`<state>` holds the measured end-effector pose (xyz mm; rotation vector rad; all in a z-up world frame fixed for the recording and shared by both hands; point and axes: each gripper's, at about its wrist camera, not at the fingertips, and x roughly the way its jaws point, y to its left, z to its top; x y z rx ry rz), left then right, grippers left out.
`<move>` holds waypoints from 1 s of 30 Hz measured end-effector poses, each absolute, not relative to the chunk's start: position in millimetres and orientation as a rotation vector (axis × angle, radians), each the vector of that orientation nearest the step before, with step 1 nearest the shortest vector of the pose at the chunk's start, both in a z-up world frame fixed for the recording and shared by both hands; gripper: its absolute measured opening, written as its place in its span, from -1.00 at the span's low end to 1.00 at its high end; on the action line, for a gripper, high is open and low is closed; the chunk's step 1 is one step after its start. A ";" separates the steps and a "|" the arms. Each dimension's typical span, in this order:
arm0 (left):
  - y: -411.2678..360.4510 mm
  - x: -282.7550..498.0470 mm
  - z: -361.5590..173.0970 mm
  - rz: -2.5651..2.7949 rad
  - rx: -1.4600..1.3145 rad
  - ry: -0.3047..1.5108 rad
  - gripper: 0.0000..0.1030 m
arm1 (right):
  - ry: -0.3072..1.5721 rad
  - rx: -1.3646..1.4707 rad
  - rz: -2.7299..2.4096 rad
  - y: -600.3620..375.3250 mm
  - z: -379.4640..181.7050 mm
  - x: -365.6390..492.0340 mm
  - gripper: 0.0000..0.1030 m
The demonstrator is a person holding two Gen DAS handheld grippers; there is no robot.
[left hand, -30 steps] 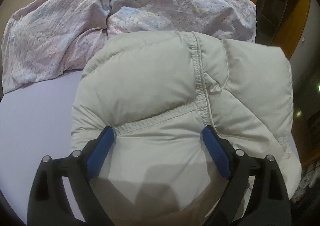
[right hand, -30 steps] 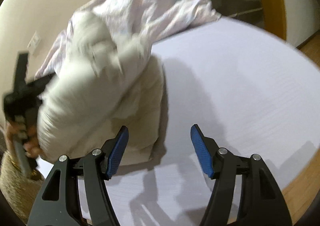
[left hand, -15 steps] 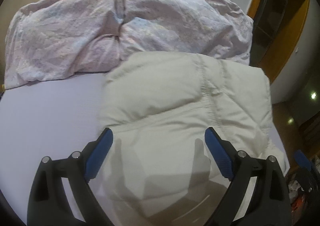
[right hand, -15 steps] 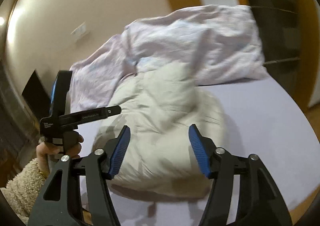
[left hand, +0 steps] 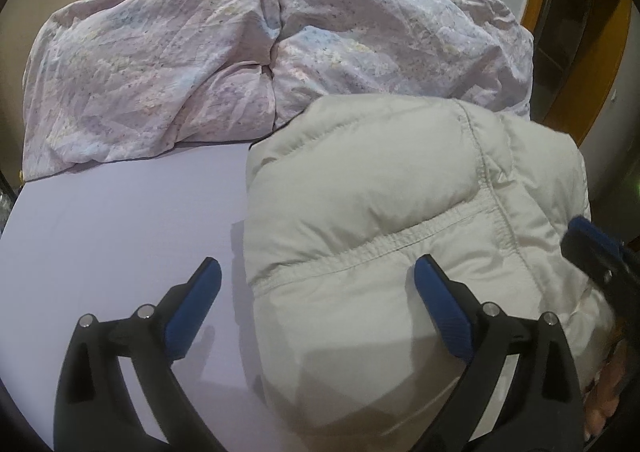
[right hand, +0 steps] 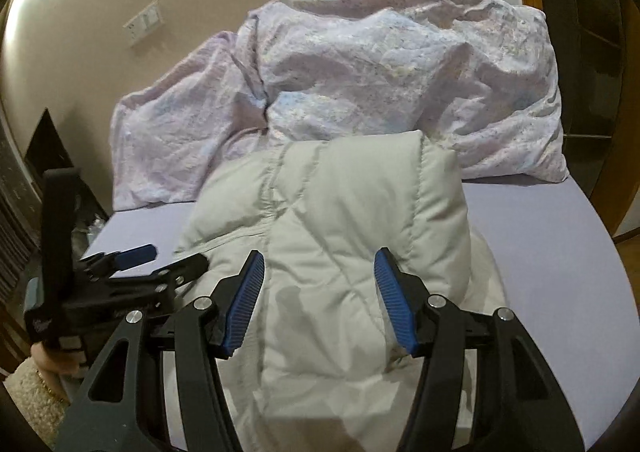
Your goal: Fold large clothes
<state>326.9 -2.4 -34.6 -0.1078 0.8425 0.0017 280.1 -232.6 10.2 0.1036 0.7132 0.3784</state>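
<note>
While the cream puffer jacket (left hand: 400, 212) lies folded in a bundle on the lavender bed sheet (left hand: 120, 220), w/ its far edge against the crumpled floral duvet (left hand: 240, 44), both grippers hang above it. Left gripper (left hand: 316, 308): jaws wide, just been opening, nothing pinched; one pad over sheet, the other over jacket. Right gripper (right hand: 320, 300): jaws approx. half apart, just been closing, jacket seen between them, not gripped.

My right gripper (right hand: 319, 294) hovers over the folded jacket (right hand: 352, 236), jaws apart, nothing pinched; they have just been narrowing. Left gripper (right hand: 160, 260) sits at the jacket's left edge, jaws wide. Duvet (right hand: 360, 84) bunched behind, on the bed (right hand: 560, 252).
</note>
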 end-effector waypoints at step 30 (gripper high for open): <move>-36.3 346.7 -72.4 -0.001 -0.074 0.771 0.97 | 0.749 0.179 0.369 -265.4 -78.7 316.0 0.09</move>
